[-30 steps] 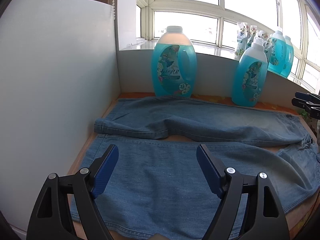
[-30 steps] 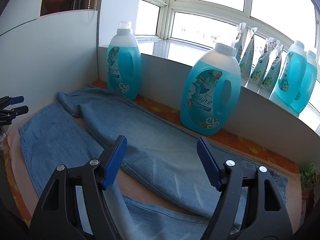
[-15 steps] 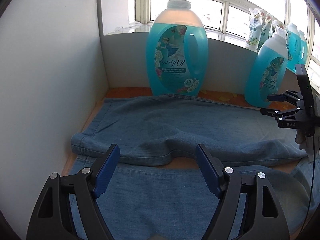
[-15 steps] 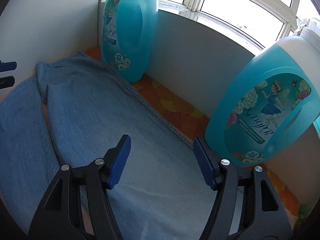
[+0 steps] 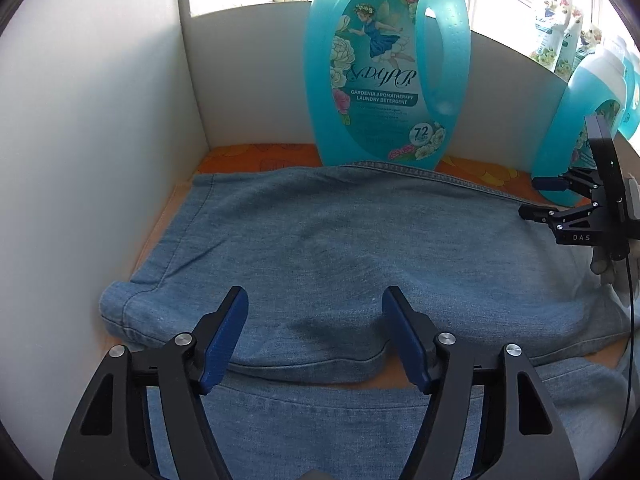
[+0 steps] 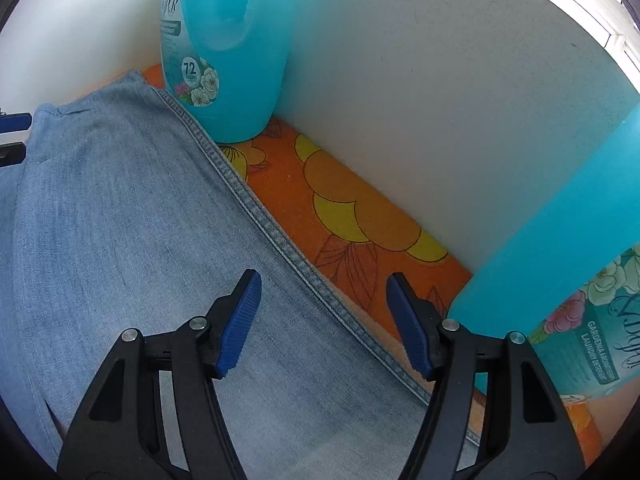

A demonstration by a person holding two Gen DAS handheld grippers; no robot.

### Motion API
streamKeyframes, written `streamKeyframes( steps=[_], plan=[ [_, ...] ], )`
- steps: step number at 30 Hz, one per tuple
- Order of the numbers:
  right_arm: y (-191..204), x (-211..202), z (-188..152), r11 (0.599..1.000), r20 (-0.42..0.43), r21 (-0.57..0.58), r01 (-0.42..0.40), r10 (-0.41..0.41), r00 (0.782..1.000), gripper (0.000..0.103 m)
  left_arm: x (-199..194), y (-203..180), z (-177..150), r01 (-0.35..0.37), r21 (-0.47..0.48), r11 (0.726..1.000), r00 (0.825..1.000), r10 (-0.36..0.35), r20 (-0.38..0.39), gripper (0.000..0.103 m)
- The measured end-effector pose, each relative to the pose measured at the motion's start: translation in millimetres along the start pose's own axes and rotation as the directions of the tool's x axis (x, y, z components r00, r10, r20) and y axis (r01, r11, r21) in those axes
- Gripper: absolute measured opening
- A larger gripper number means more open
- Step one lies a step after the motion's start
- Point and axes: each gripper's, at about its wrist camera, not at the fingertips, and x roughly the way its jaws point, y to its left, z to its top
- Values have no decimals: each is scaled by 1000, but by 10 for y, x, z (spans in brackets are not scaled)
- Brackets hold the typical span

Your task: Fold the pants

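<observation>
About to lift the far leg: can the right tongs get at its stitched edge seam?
Probably yes. The right tongs stand open right over the seam, nothing between; the detergent bottle crowds the right side.

The left wrist view is aimed steeply down, close over the pants (image 5: 320,248), toward the detergent bottle (image 5: 384,64) at the back wall. The right wrist view is held nearer, over the pants' seam edge; that same bottle (image 6: 232,48) is shared by both views.

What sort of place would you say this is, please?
Probably a home laundry corner by a window: a detergent jug stands behind jeans spread on a floral cloth, with more bottles on the sill.
</observation>
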Motion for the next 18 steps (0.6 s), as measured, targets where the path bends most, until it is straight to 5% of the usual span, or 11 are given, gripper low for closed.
streamKeyframes(
  steps=[7,12,14,18],
  plan=[
    [-54,143,37,999,2,9,-50,50,999,73,160,60,-9,22,-19,1000,999,-23,-24,58],
    [5,212,51,991,11,12,-133,133,991,39,194,66,2,16,-17,1000,1000,-17,-26,58],
    [109,205,65,992,6,-18,-126,126,992,15,199,78,5,16,-18,1000,1000,-16,-23,58],
    [261,90,73,997,14,-54,-50,51,999,7,169,101,16,16,-30,999,1000,-17,-18,58]
  ],
)
